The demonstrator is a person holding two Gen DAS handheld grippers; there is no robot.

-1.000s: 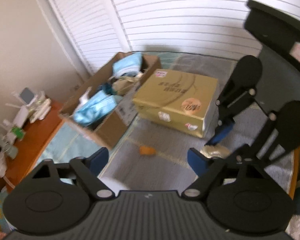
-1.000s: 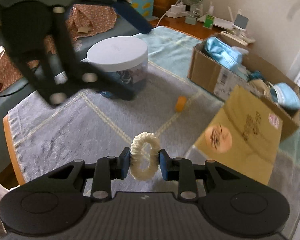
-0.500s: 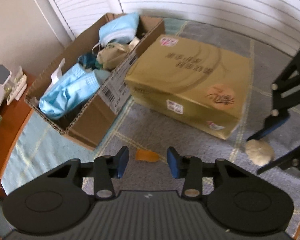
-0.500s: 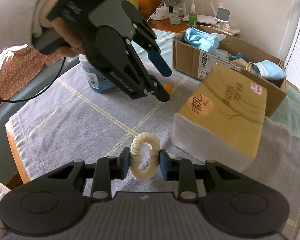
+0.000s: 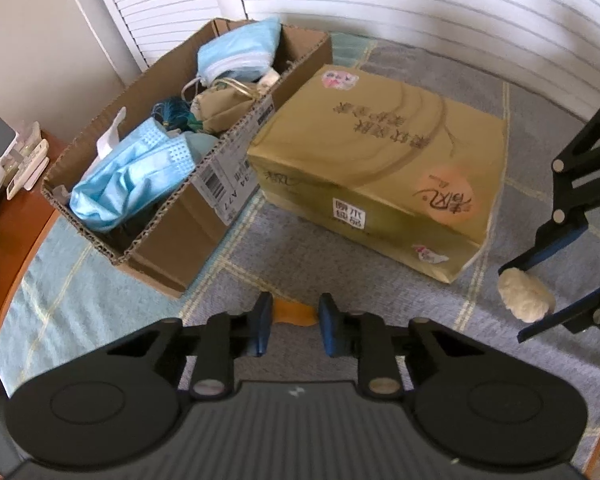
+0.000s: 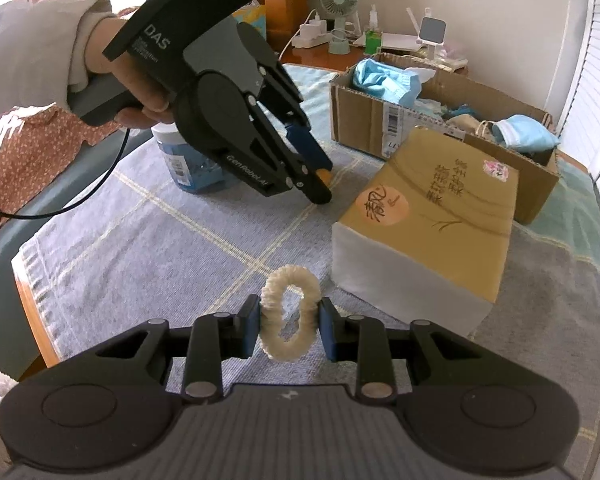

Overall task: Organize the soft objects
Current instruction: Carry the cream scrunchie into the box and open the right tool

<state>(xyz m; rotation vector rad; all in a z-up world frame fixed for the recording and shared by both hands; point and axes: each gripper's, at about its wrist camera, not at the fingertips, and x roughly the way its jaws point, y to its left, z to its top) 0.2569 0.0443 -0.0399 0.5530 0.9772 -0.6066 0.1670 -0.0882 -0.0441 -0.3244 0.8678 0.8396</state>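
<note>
1. At the bottom centre of the left wrist view, the left gripper [image 5: 291, 322] has its blue pads pressed on a small orange object [image 5: 294, 313] that lies on the grey checked cloth [image 5: 300, 256]; its jaws have just been closing on it.
2. At the lower centre of the right wrist view, the right gripper [image 6: 289, 326] is clamped on a cream scrunchie [image 6: 290, 317], which stands upright between the pads.
3. In the upper left of the left wrist view, an open cardboard box [image 5: 172, 236] holds blue face masks [image 5: 136, 176].
4. Right of it, just beside, lies a gold tissue pack [image 5: 384, 168].
5. In the upper left of the right wrist view, a hand [image 6: 140, 92] in a pale sleeve grips the left tool.
</note>
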